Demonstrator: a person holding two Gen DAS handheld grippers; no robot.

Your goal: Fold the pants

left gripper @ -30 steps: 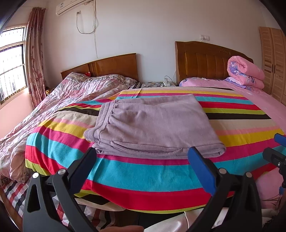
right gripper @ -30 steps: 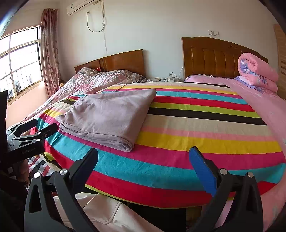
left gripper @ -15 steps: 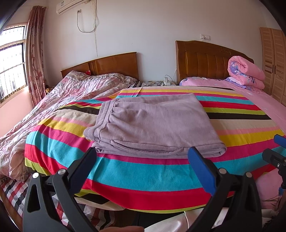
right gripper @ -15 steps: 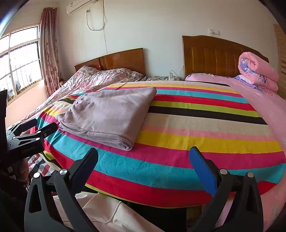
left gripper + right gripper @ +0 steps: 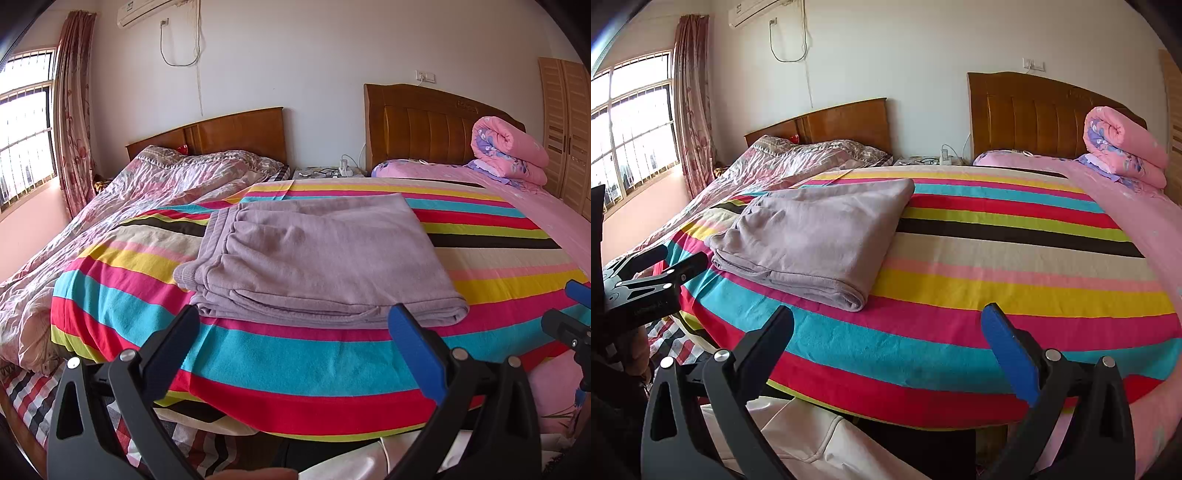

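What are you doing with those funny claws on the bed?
Someone is folding pants with a claw in each hand. The purple pants lie folded in a neat stack on the striped blanket. The left claw and right claw are both open, holding nothing, and hang at the near edge of the bed, off the pants.

The right gripper (image 5: 569, 314) is cut off at the left wrist view's right edge; small items on the nightstand (image 5: 328, 172) are too small to identify.
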